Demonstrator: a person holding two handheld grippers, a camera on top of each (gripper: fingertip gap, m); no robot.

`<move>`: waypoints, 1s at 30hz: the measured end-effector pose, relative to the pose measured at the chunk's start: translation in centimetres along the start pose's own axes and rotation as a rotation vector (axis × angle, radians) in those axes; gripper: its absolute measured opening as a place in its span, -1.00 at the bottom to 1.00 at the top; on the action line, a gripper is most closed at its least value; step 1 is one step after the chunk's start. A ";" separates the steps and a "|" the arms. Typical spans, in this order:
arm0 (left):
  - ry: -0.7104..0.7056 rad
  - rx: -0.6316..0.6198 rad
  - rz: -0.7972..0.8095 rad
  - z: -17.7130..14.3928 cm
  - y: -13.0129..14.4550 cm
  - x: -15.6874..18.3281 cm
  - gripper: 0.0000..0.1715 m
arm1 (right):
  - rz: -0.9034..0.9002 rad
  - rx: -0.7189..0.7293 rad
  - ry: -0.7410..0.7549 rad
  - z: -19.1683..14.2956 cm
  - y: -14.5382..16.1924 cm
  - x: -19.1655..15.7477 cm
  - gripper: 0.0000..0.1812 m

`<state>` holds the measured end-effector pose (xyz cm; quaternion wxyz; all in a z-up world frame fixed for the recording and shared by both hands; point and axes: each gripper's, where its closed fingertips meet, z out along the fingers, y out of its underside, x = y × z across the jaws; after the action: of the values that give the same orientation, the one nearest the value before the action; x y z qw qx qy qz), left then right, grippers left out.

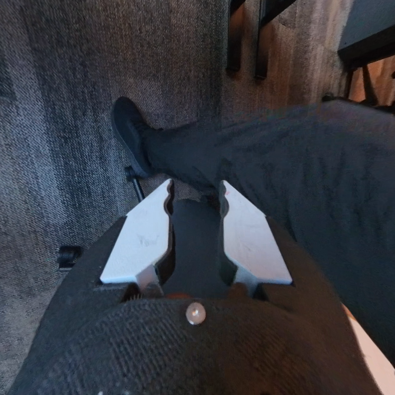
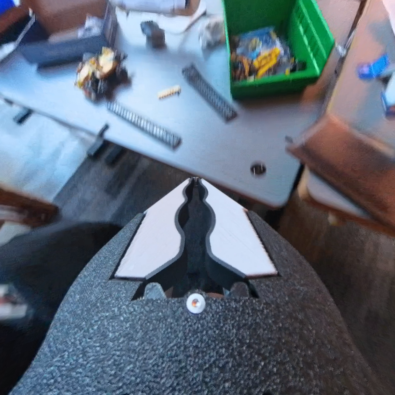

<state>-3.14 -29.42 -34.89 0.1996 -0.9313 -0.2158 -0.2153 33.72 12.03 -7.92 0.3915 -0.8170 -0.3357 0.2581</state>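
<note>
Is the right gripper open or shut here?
Shut. The right gripper has its white fingertips meeting at the front, nothing visibly between them, hanging short of the grey table.

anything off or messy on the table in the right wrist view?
Nothing spilled or broken that shows. Two long black coil strips lie loose at different angles on the grey table, with a heap of small parts and a short tan piece scattered nearby. The green bin stands upright. Blur hides detail.
</note>
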 end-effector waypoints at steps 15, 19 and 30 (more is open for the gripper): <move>0.086 -0.125 -0.328 -5.7 10.5 -6.1 -0.44 | 0.306 -0.271 0.185 34.9 -14.8 16.0 -0.74; -0.005 -0.132 -0.284 -6.8 11.3 -7.5 -0.26 | 0.195 -0.113 0.158 31.9 -17.1 13.0 -0.66; -0.080 -0.232 -0.045 -4.0 6.6 -6.7 -0.24 | 0.193 -0.251 0.042 3.0 22.1 -2.8 -0.77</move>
<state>-6.65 -38.83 -36.71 0.0770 -0.9509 -0.2182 -0.2056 37.53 1.02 -27.11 0.2668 -0.8930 -0.2772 0.2336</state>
